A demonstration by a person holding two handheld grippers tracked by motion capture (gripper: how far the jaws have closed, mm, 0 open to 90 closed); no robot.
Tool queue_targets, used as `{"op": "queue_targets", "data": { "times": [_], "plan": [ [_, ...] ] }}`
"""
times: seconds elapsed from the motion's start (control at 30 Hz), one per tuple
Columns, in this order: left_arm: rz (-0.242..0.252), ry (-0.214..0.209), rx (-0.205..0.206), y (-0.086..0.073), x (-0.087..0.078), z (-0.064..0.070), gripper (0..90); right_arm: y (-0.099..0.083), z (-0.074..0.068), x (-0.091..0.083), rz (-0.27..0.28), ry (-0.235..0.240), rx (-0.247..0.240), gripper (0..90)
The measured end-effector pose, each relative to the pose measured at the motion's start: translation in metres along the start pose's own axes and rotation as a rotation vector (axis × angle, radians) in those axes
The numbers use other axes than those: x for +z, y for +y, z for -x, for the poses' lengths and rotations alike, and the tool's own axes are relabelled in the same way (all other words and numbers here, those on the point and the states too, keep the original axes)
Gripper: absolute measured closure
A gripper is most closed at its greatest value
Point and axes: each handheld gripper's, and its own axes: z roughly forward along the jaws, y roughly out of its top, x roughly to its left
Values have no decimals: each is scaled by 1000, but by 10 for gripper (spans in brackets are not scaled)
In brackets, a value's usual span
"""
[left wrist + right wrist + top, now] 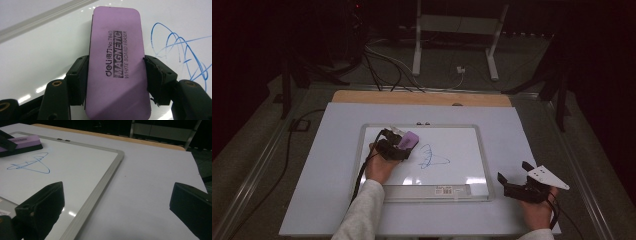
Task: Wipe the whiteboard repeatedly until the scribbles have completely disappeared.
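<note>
The left claw is clamped on a purple eraser, one jaw pressed against each long side, over the upper left part of the whiteboard. A blue scribble lies on the whiteboard just right of the eraser. The right claw rests on the table beside the whiteboard's lower right corner, its jaws spread wide with nothing between them.
</note>
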Motion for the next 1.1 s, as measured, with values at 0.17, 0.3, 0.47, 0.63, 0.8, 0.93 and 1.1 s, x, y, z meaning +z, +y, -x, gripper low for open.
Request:
{"op": "queue_targets", "data": {
  "times": [0.17,0.3,0.47,0.63,0.8,0.93,1.1],
  "plan": [
    [-5,-61,74,0,1,17,419,0,-1,1,-3,1,-7,0],
    [-18,-175,152,0,0,35,418,0,-1,1,-2,1,-5,0],
    [-26,-132,165,2,0,34,419,0,0,-1,2,-3,2,0],
    [-35,19,94,8,2,17,419,0,1,-1,4,-3,0,0],
    [-37,41,53,10,3,13,419,0,1,-1,1,-3,2,0],
    [-37,-60,131,10,4,25,419,0,0,0,-2,0,-4,0],
    [-53,-263,252,6,3,43,418,0,0,0,0,-1,-1,0]
  ]
}}
